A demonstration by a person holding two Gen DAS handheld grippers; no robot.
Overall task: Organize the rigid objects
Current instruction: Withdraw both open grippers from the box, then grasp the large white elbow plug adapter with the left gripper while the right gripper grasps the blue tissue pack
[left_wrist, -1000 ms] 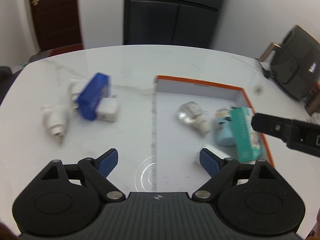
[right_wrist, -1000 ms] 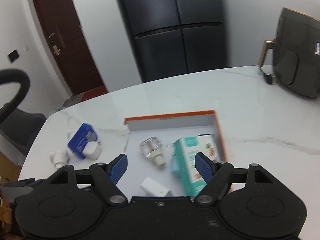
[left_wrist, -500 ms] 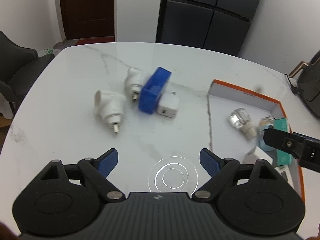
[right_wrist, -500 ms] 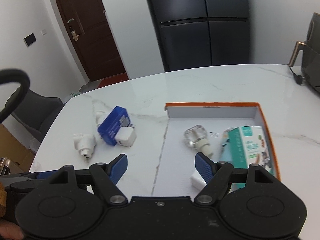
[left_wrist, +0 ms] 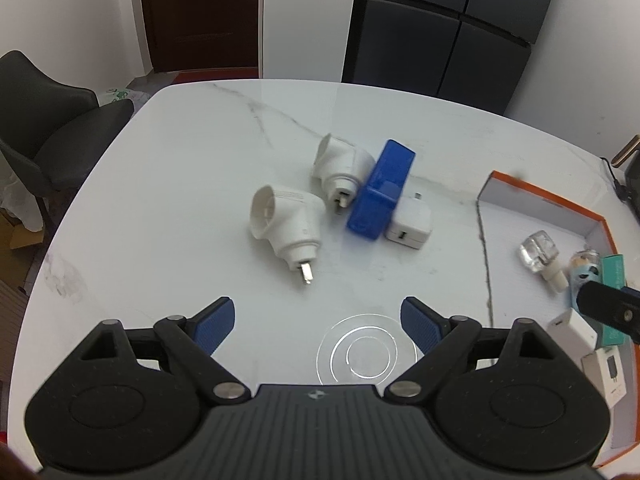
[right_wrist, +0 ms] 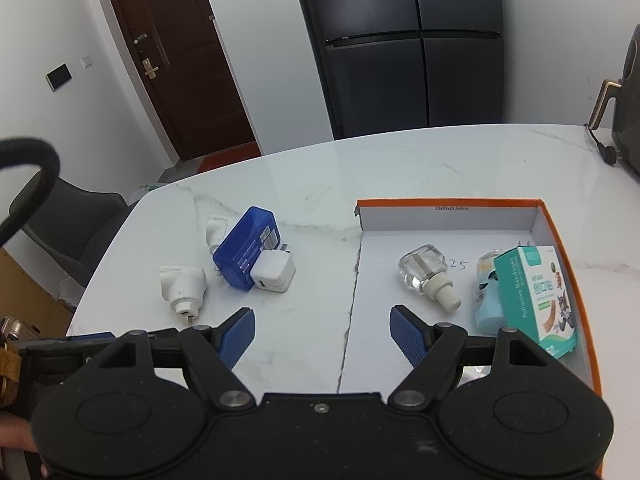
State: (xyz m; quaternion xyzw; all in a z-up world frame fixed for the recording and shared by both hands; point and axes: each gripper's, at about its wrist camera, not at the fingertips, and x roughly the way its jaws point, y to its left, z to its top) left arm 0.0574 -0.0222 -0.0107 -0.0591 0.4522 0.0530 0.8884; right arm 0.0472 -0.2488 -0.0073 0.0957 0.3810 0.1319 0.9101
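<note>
On the white marble table [left_wrist: 168, 184] lie two white plug adapters [left_wrist: 290, 228] [left_wrist: 340, 170], a blue box [left_wrist: 382, 192] and a small white charger cube [left_wrist: 410, 222], all close together. My left gripper [left_wrist: 316, 324] hovers just in front of them, open and empty. The same cluster shows in the right wrist view around the blue box [right_wrist: 244, 254]. My right gripper [right_wrist: 322, 332] is open and empty over the left edge of the orange-rimmed box [right_wrist: 440, 202]. Inside it lie a clear glass bottle [right_wrist: 426, 272], a light-blue item [right_wrist: 486, 300] and a teal bandage carton [right_wrist: 536, 300].
A dark chair [left_wrist: 44, 108] stands off the table's left side. A dark fridge [right_wrist: 400, 40] and a brown door [right_wrist: 172, 52] are behind. A dark appliance with a brass handle [right_wrist: 624, 92] sits at the far right of the table. White boxes [left_wrist: 572, 328] lie in the tray's near corner.
Both grippers have swung left: the plug cluster has moved from the left of the left wrist view to its centre and grown nearer, and the orange-rimmed box has slid toward the right edge.
</note>
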